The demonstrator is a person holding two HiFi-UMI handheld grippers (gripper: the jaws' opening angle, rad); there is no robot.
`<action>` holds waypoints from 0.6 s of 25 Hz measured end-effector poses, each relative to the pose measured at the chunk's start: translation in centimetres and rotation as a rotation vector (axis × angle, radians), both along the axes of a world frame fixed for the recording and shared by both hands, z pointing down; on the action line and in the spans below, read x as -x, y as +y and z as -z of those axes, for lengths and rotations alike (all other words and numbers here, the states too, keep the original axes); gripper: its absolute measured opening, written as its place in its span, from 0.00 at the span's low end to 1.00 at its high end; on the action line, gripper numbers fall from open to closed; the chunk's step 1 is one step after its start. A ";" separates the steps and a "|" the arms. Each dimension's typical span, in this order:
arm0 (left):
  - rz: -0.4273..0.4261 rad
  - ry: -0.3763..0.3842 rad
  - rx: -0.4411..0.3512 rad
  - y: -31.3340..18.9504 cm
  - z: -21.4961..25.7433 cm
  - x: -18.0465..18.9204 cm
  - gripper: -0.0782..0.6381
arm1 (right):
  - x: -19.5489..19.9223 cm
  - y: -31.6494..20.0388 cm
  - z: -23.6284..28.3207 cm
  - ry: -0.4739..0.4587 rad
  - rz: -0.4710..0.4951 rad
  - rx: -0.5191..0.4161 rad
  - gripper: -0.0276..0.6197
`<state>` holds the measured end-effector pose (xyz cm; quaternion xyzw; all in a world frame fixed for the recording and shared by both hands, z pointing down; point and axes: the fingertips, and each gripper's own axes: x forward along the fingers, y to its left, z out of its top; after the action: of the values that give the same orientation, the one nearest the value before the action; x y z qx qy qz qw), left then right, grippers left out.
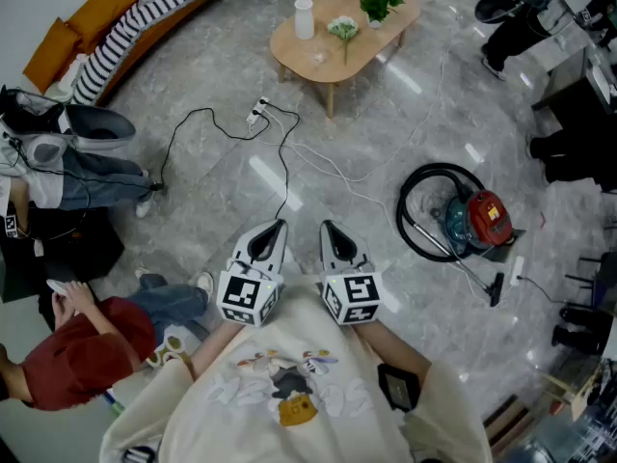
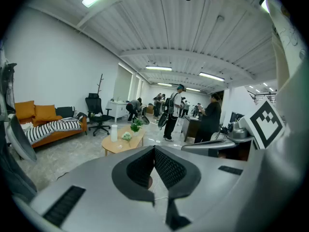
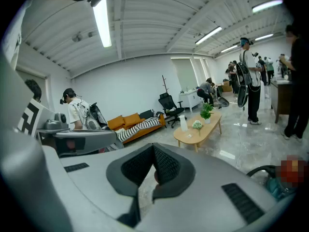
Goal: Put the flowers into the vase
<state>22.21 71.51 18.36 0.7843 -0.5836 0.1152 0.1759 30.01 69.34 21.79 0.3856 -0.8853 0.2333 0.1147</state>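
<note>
**Near.** The left gripper (image 1: pixel 278 228) and the right gripper (image 1: pixel 329 227) are held side by side in front of a cream sweatshirt (image 1: pixel 280 394), both tipped slightly downward over the floor (image 1: pixel 222 181). On each gripper the jaws are closed together, with the pads meeting at the tips and nothing between them. A seated person in a red shirt (image 1: pixel 87 355) is at lower left.

**Surface.** The floor is polished grey stone with pale veining, and it carries bright reflections of the lights.

**Middle distance.** A black cable (image 1: pixel 183 123) and a white power strip (image 1: pixel 256 114) lie loose on the floor. To the right is a red vacuum cleaner (image 1: pixel 479 220) with its hose coiled beside it.

**Far.**
- An oval wooden table (image 1: pixel 299 58) stands well apart from both grippers.
- On the table are a white vase (image 1: pixel 304 17), the flowers (image 1: pixel 343 29) near it and outside it, and a potted plant (image 1: pixel 379 1) at the far end.
- Whether the flowers lie flat or stand propped cannot be told at this range.

**Room.** An orange sofa (image 1: pixel 58 46) with a striped blanket (image 1: pixel 145 17) runs along the left wall, and a black office chair (image 2: pixel 96 112) is just past it. The walls are white, and the ribbed white ceiling (image 2: pixel 193 33) has strip lights (image 3: pixel 101 21). Several people (image 2: pixel 174 112) stand at the far end.
</note>
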 end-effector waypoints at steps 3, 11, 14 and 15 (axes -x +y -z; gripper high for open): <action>-0.006 -0.004 -0.001 -1.3 0.2 -1.2 0.12 | -1.2 -1.5 -0.1 0.000 -0.009 0.010 0.05; -0.032 -0.006 0.036 -2.5 -0.5 -3.5 0.12 | -2.8 -2.2 -0.2 0.005 0.007 0.003 0.05; -0.035 -0.014 0.034 -2.8 -0.5 -4.2 0.12 | -3.4 -2.6 -0.1 -0.020 0.009 0.007 0.05; -0.032 -0.017 0.033 -3.0 -0.5 -4.4 0.12 | -3.6 -2.7 -0.1 -0.032 0.017 0.007 0.05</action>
<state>26.62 68.48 18.84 0.7896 -0.5704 0.1342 0.1821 33.57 66.63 21.85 0.3740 -0.8893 0.2416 0.1039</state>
